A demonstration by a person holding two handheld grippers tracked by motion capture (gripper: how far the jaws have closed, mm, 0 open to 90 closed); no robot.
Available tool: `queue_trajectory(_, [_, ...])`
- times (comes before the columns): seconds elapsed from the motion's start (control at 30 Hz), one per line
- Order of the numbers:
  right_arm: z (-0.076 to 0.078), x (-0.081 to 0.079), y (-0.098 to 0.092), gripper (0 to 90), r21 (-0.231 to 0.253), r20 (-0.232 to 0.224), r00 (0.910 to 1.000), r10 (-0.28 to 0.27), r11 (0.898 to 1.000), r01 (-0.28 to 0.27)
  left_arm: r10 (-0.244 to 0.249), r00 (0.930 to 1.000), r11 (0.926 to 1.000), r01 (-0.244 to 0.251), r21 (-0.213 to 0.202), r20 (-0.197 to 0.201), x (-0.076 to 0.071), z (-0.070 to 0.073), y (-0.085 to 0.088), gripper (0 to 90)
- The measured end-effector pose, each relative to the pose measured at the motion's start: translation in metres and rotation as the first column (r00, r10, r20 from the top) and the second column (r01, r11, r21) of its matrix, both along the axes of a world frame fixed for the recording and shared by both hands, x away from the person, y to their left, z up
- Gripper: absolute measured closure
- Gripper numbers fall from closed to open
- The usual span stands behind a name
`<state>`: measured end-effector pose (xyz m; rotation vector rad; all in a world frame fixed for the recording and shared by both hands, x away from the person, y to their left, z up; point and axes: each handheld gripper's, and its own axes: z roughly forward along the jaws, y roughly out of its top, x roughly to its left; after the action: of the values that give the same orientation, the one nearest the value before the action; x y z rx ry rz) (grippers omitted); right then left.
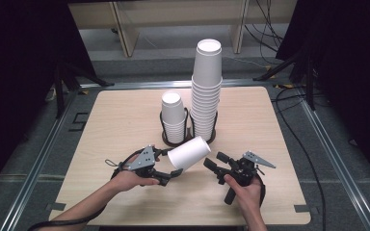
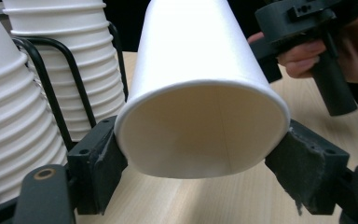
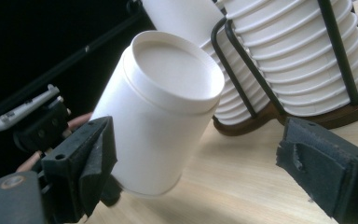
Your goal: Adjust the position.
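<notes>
Above the pale wooden counter [image 1: 125, 125], the left gripper [image 1: 173, 174] is pinching a light, crushable white paper cup [image 1: 189, 153] at its rim; the right gripper [image 1: 212, 162] is standing spread.

White cup [image 2: 200, 93] clamped at its rim between the two black pads [image 2: 105, 158] of the left gripper [image 2: 200, 175], mouth toward the camera, tilted up off the bench [image 2: 205, 200]. At left, two stacks of white cups [image 2: 9, 116] in a black wire rack [image 2: 51, 93]. Top right, a hand [image 2: 307, 53] gripping the handle of the other gripper [image 2: 307, 18].
</notes>
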<state>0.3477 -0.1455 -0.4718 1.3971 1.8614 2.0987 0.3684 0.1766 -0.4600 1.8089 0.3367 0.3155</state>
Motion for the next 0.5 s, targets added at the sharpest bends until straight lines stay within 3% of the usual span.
queue_trajectory(0.13, [0.001,0.002,-0.002,11.5,-0.038,0.012,0.9997,0.02,0.999,-0.02,-0.024,0.9997,0.9995,0.024,0.02,-0.001,0.001,0.0,0.002,21.7])
queue_trajectory(0.27, [0.002,0.003,-0.002,11.5,-0.042,0.026,0.9988,0.042,0.998,-0.041,-0.046,0.9989,0.9979,0.046,0.045,-0.004,0.004,0.002,0.004,21.6])
queue_trajectory(0.4, [0.002,0.003,-0.001,11.5,-0.067,0.033,0.9975,0.062,0.996,-0.06,-0.075,0.9972,0.9929,0.074,0.093,0.005,0.009,0.006,0.008,21.4])
queue_trajectory(0.47, [0.002,0.002,0.0,11.5,-0.044,0.008,0.9967,0.081,0.996,-0.081,-0.097,0.9952,0.9901,0.097,0.101,0.004,0.012,0.007,0.009,21.3])
queue_trajectory(0.5, [0.002,0.004,0.0,11.5,-0.068,0.03,0.9962,0.082,0.994,-0.08,-0.096,0.9953,0.9895,0.096,0.108,0.002,0.013,0.008,0.01,21.3])
